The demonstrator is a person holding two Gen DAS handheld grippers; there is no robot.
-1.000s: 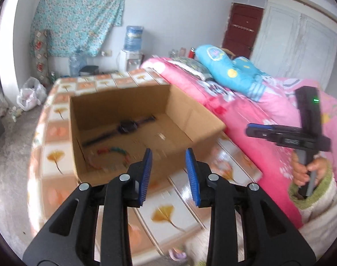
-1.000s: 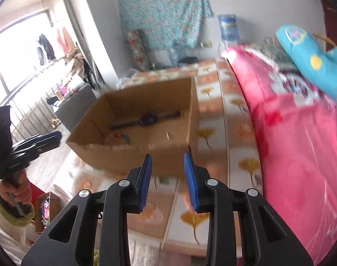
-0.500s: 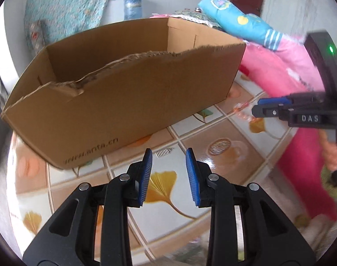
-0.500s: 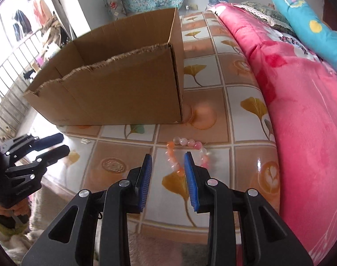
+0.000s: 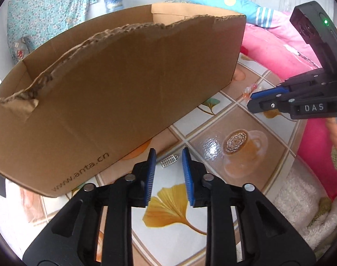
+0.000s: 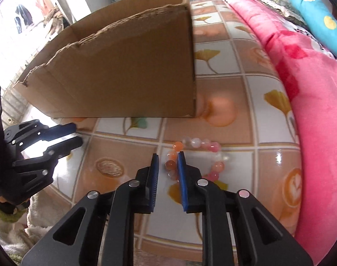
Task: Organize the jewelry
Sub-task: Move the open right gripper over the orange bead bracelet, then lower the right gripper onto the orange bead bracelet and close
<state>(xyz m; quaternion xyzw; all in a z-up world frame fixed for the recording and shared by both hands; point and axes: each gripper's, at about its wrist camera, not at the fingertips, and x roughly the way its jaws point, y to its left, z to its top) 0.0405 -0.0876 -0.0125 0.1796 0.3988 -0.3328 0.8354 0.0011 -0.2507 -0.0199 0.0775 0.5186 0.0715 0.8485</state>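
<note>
Over the tiled table (image 5: 246,115), the left gripper (image 5: 167,161) stands with jaws apart around a small silver charm (image 5: 168,161) — lined up to pinch it, close under the cardboard box (image 5: 115,93) wall.

From the right wrist, the right gripper (image 6: 168,166) straddles one side of the bead bracelet (image 6: 195,155), jaws apart, perhaps not yet touching — free tabletop lies beside the pink blanket (image 6: 319,110).

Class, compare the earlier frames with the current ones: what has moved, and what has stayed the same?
Both grippers dropped toward the table. The left gripper now frames a small silver charm; the right gripper straddles the bead bracelet. Neither has closed. The cardboard box stays put.
</note>
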